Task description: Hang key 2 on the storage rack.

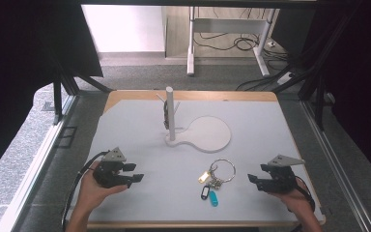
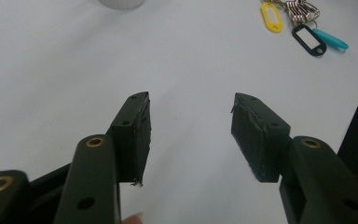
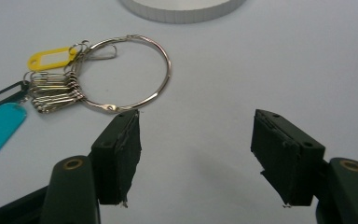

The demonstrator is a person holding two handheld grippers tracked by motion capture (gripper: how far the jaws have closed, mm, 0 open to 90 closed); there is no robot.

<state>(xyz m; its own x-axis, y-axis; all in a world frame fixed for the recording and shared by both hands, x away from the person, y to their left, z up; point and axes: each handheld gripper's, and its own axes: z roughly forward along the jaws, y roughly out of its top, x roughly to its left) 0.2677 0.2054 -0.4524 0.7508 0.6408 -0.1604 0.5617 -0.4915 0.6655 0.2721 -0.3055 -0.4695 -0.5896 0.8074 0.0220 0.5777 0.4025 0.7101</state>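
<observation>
Where the pale matte table point(image 1: 251, 125) lies bare between the two hands, a large thin metal key ring point(image 1: 221, 170) rests flat, its wire loop round and shiny. Bunched on its near-left side are small silvery split rings and flat plastic tags: a yellow tag point(image 1: 203, 177), a black-framed tag point(image 1: 205, 193) with a clear window, and a teal tag point(image 1: 213, 198) with rounded ends. In the right gripper view the loop point(image 3: 135, 74) lies just beyond the left jaw's tip, with the yellow tag point(image 3: 51, 58) and the teal tag point(image 3: 0, 126) off to the left.

The right gripper point(image 1: 256, 179) hovers just right of the ring, jaws spread wide with nothing between them; its black pads point(image 3: 121, 154) look rubbery and frayed at the edges. The left gripper point(image 1: 138, 172) sits well apart to the ring's left, likewise released and empty.

Farther back stands a white stand: a smooth upright post point(image 1: 170, 113) with short side pegs, rising from a flat base joined to a round white disc point(image 1: 207, 134). Something dark hangs on the post's left side; what it is cannot be told. Nothing lies between either gripper and the ring.
</observation>
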